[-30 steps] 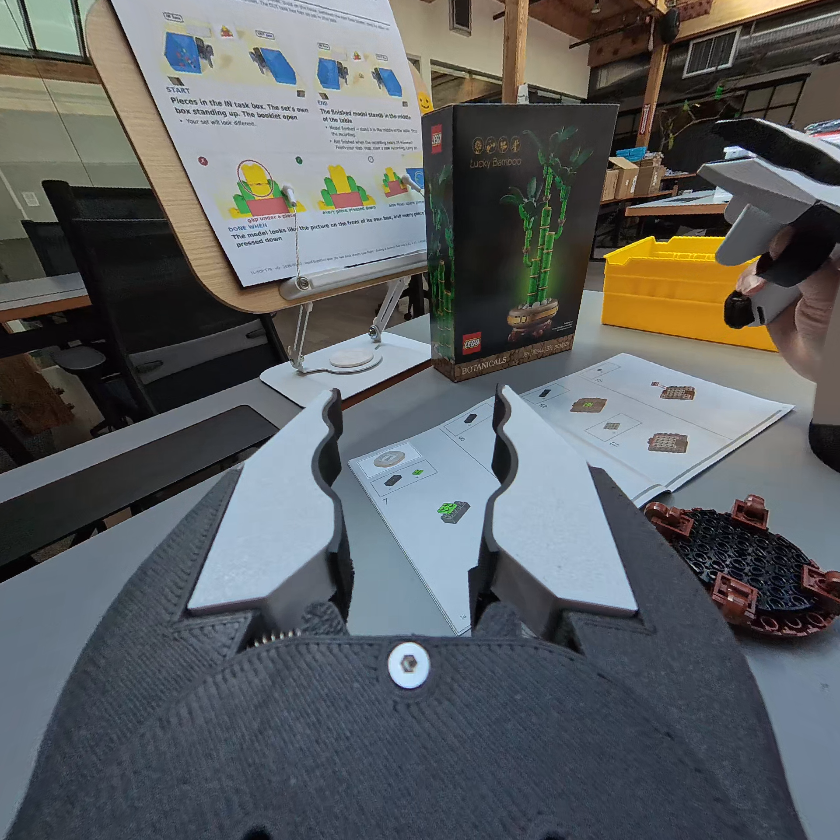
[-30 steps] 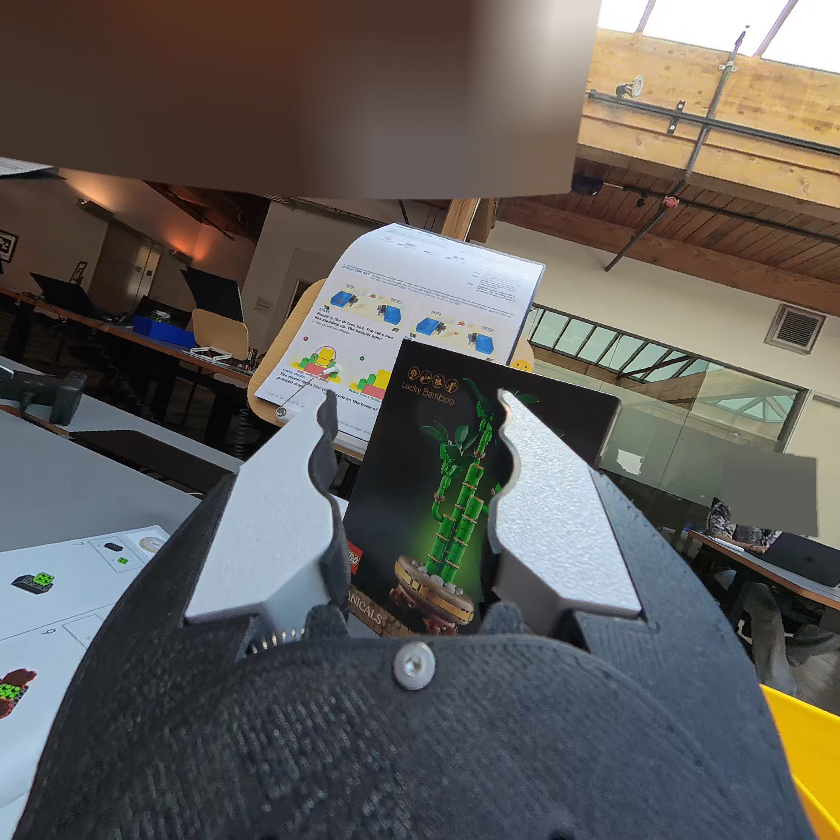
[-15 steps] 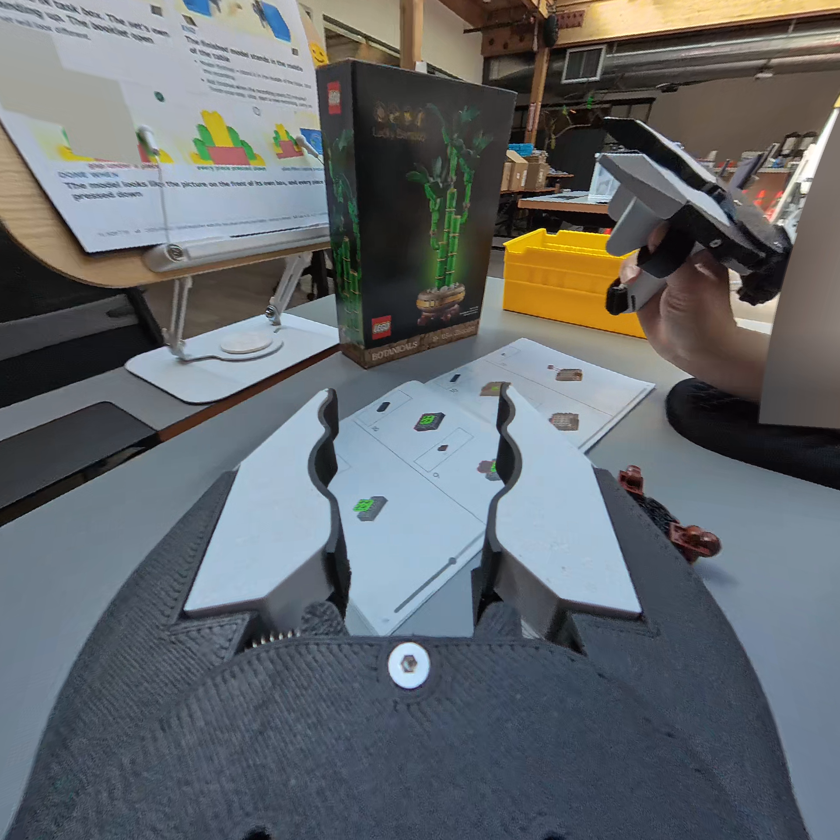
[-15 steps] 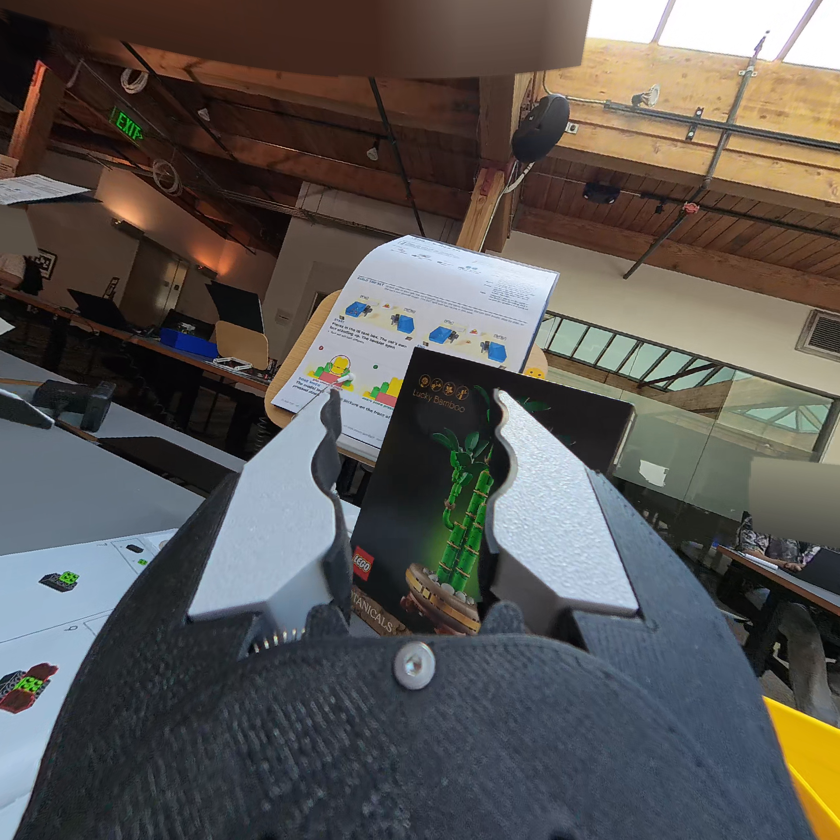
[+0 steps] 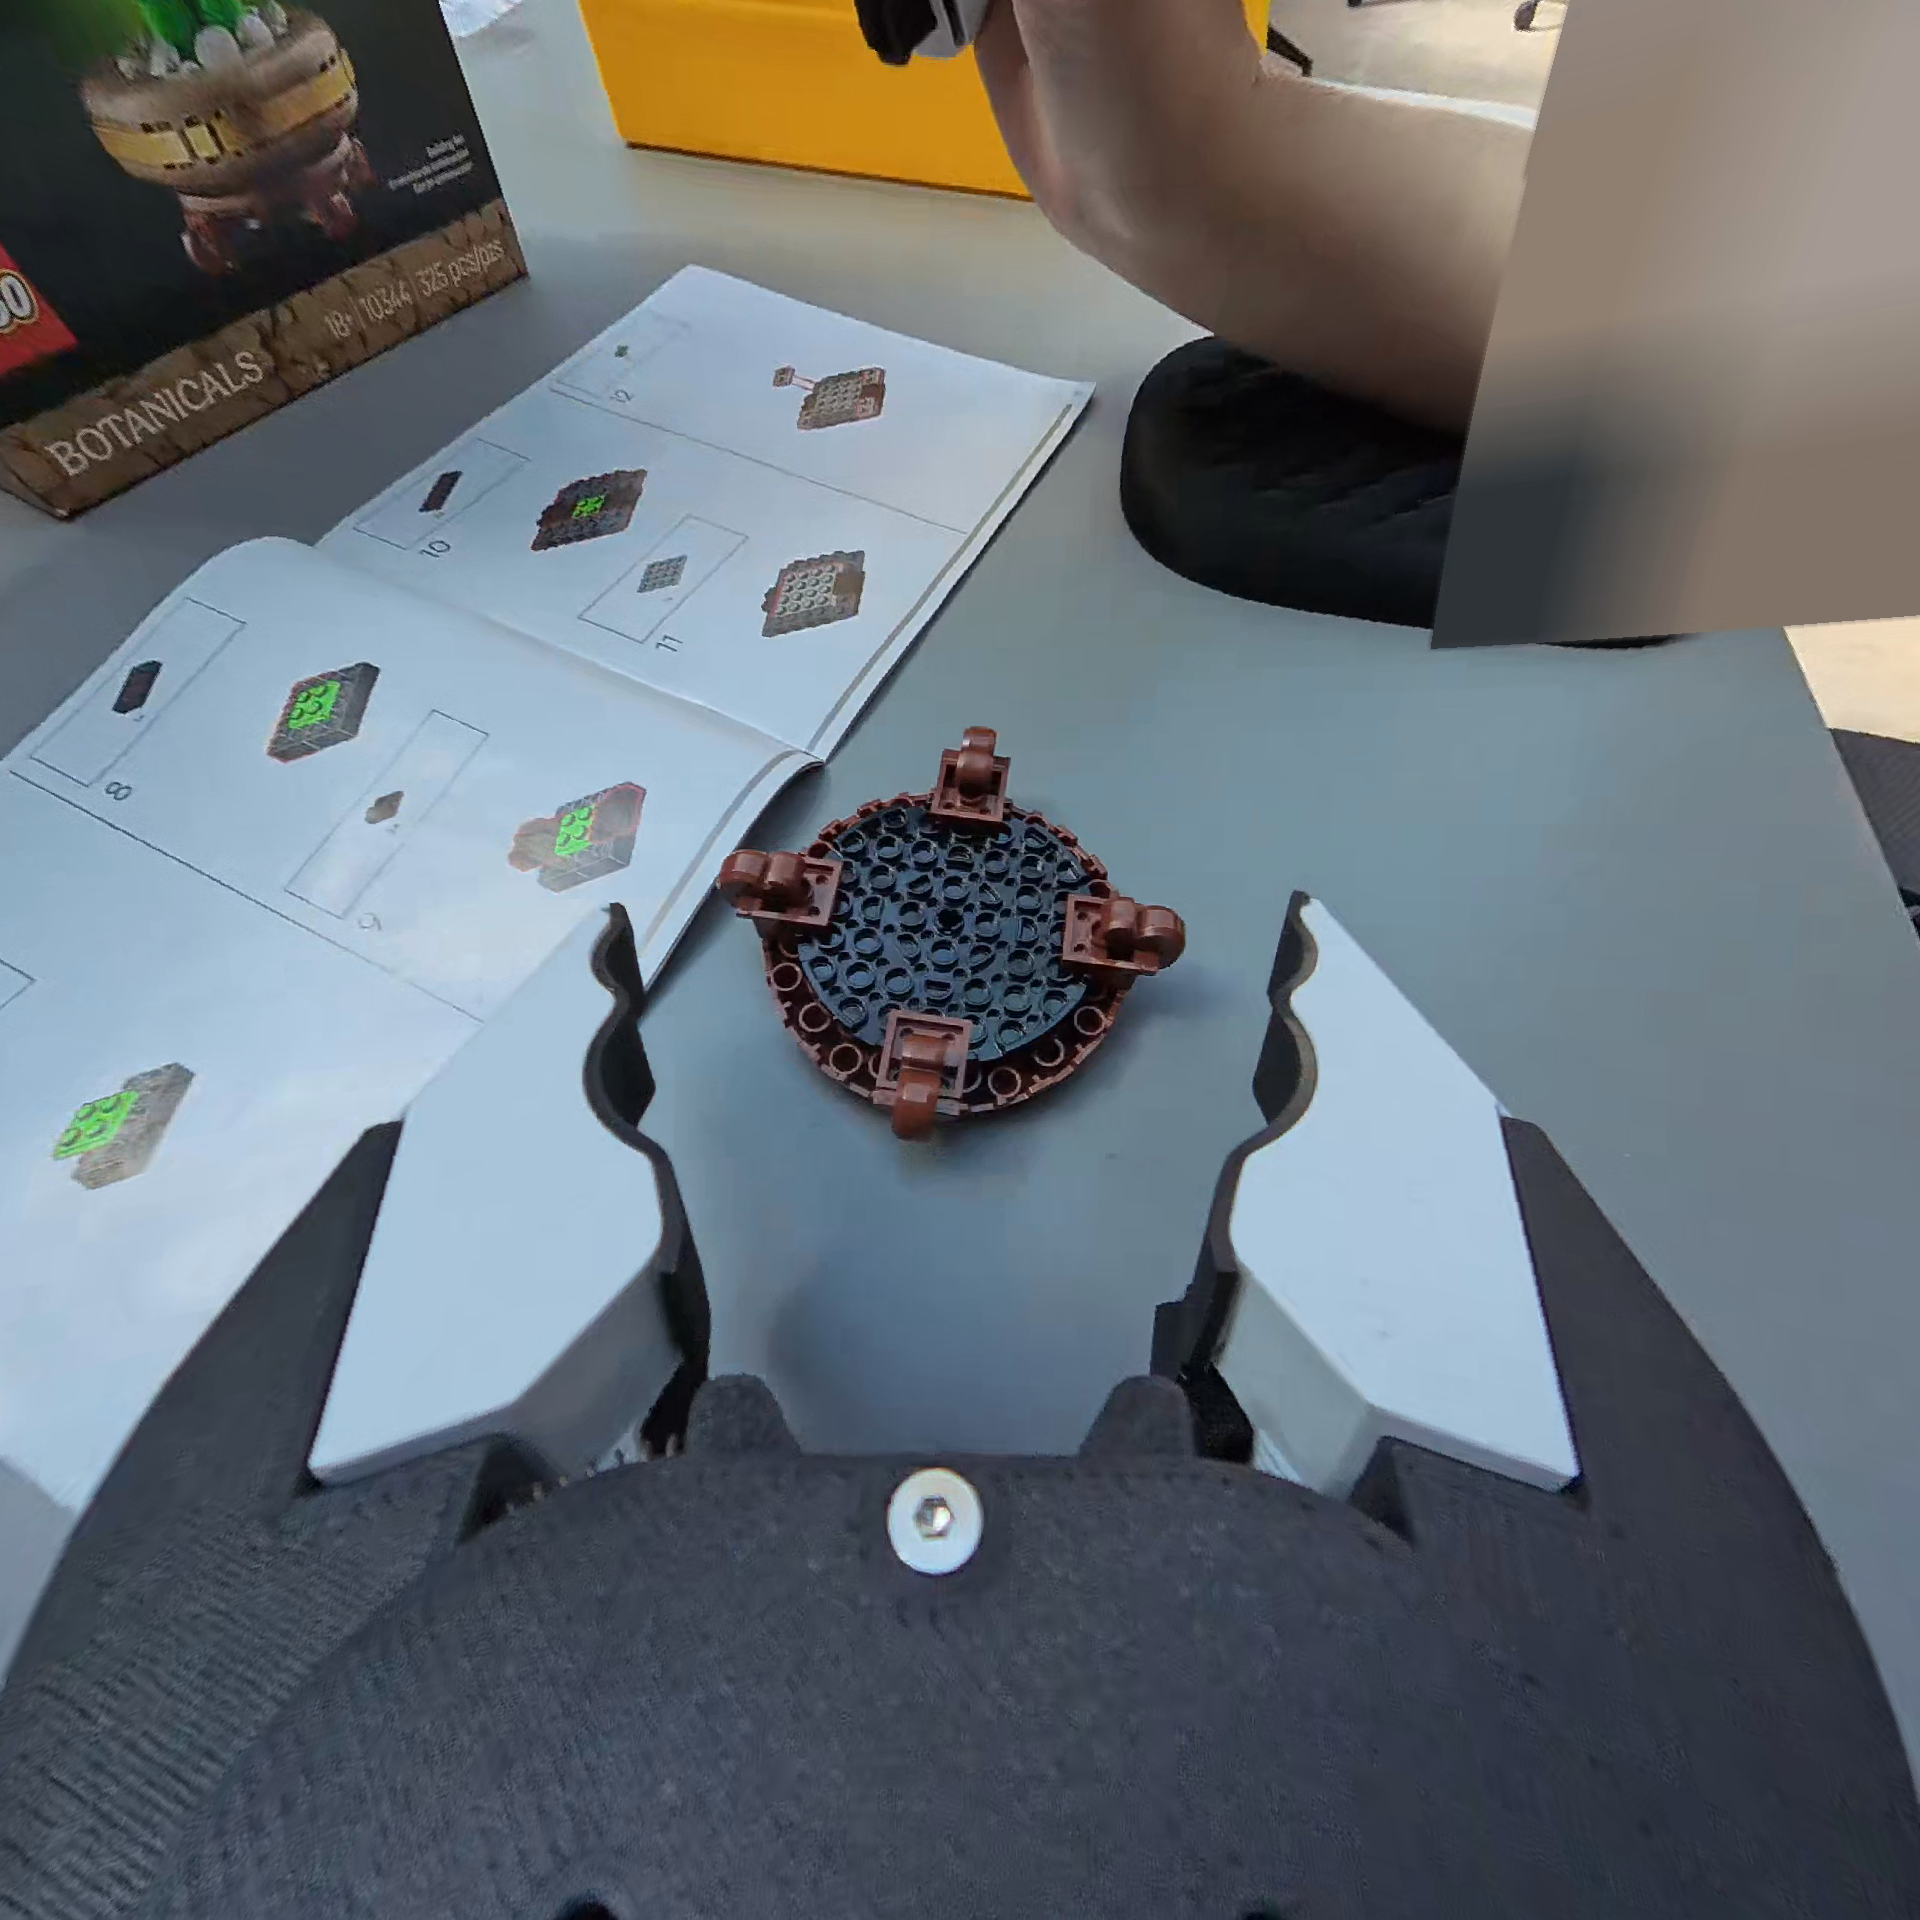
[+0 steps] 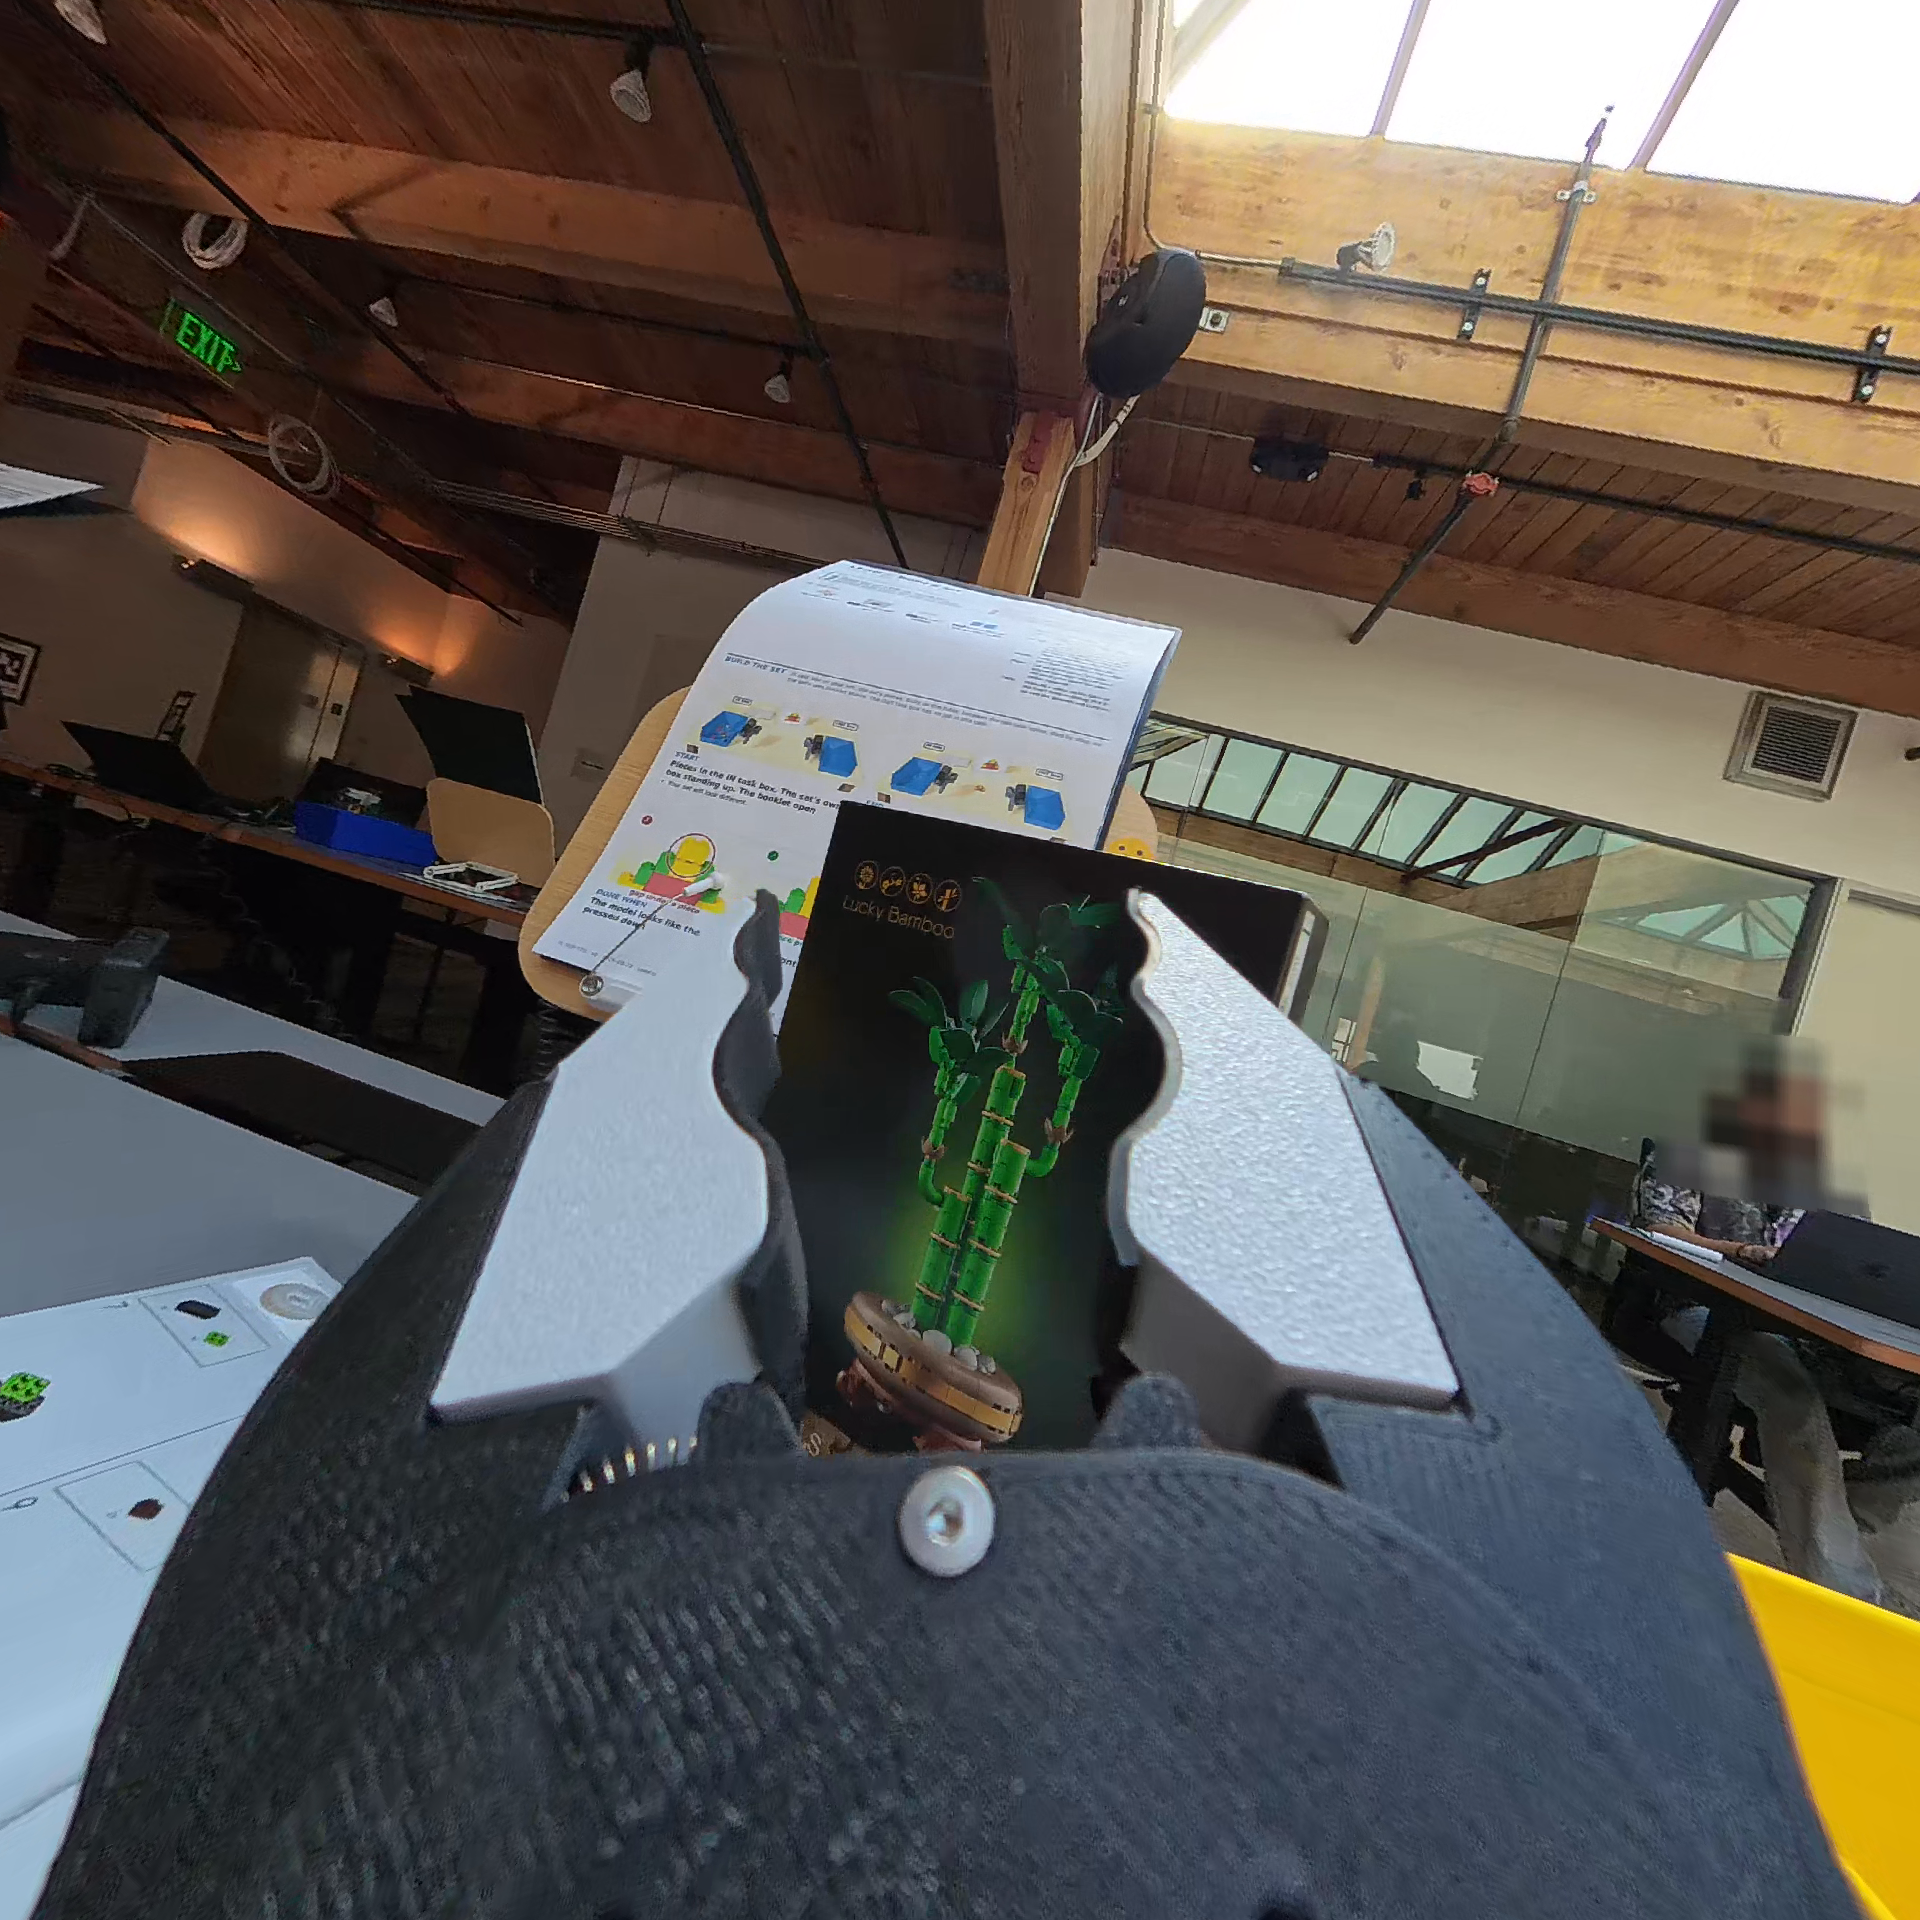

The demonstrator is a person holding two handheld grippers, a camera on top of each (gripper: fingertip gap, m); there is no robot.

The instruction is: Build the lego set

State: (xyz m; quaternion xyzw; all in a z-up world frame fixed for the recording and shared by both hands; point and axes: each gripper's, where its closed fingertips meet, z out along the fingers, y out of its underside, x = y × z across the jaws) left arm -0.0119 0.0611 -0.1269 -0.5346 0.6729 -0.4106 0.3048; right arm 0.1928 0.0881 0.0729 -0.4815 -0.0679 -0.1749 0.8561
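- My left gripper (image 5: 951, 925) is wide apart, holding nothing, above the round base (image 5: 940, 940).
- The base lies on the table (image 5: 1455, 935), touching the booklet (image 5: 416, 727).
- My right gripper (image 6: 951, 925) is apart too, empty, aimed at the box (image 6: 997, 1143).

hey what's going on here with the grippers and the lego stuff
A person is building a lego set with two handheld grippers. The left gripper hangs open over the round black and brown base piece, which lies on the grey table beside the open instruction booklet, not yet gripped. The right gripper is raised, open and empty, pointing at the upright set box. A yellow bin stands behind.
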